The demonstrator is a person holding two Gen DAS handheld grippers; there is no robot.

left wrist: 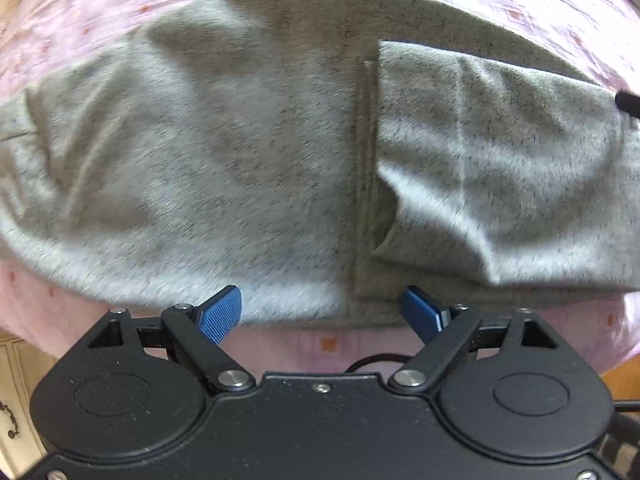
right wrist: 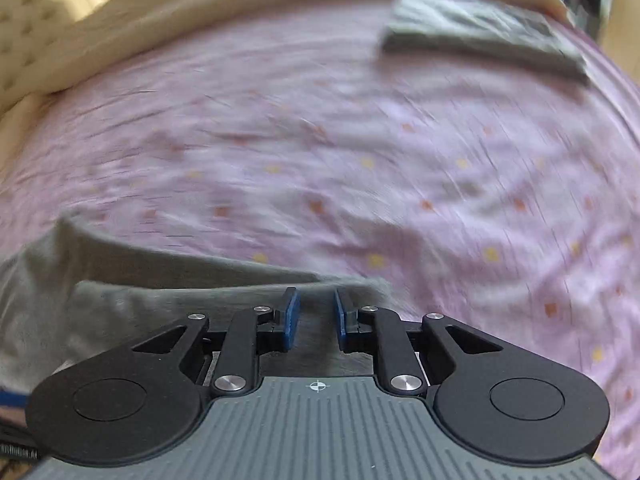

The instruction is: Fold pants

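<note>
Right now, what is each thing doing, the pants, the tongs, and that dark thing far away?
Grey pants: lying on the pink bedsheet, one part folded over.
Left tongs: open, at the pants' near edge.
Right tongs: open, pants fabric between the pads.
Dark folded garment: folded flat, untouched.

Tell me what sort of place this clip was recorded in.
Most likely a bedroom at home. The gray pants lie spread on a bed with a pink patterned sheet, a cream padded edge runs along its far side, and another folded dark garment sits farther back.
</note>
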